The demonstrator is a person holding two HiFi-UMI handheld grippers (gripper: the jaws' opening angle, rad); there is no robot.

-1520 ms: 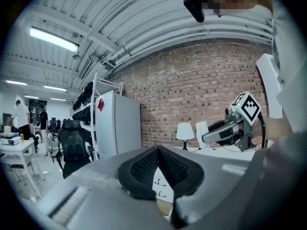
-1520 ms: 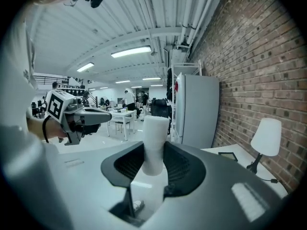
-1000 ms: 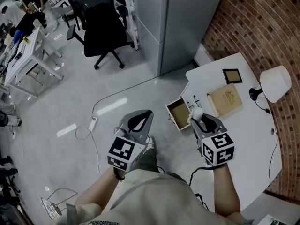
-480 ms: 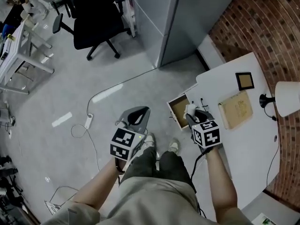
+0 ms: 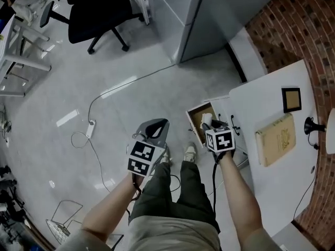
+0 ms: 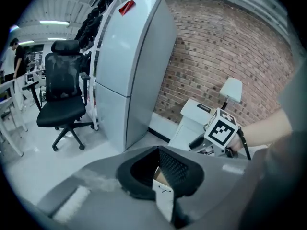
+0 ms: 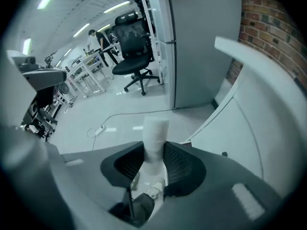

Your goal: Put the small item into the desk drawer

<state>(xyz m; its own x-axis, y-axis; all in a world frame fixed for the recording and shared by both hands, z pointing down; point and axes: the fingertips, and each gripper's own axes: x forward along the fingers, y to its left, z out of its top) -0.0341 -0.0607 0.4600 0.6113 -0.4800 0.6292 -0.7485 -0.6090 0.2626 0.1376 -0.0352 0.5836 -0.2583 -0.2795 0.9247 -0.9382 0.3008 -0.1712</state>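
A small white cylinder (image 5: 206, 118) stands upright between the pads of my right gripper (image 5: 208, 123), which is shut on it. The gripper holds it over the open desk drawer (image 5: 196, 120), whose inside is wood-coloured; the drawer juts from the left end of the white desk (image 5: 277, 166). In the right gripper view the white cylinder (image 7: 156, 135) sticks up past the jaws of the right gripper (image 7: 155, 151). My left gripper (image 5: 152, 135) hangs over the floor, left of the drawer, open with nothing in it. Through the gap of the left gripper (image 6: 158, 169) I see the drawer's corner.
On the desk lie a tan book (image 5: 276, 139) and a dark picture frame (image 5: 291, 99), with a lamp base (image 5: 312, 125) at the right. A grey cabinet (image 5: 209, 14), a black office chair (image 5: 99, 7) and a floor cable with a power strip (image 5: 90, 129) lie beyond. The person's shoes (image 5: 189, 151) are below the drawer.
The right gripper has carried the white cylinder from the desk's edge to above the open drawer. The head view has swung toward the floor. The left gripper has hardly moved.
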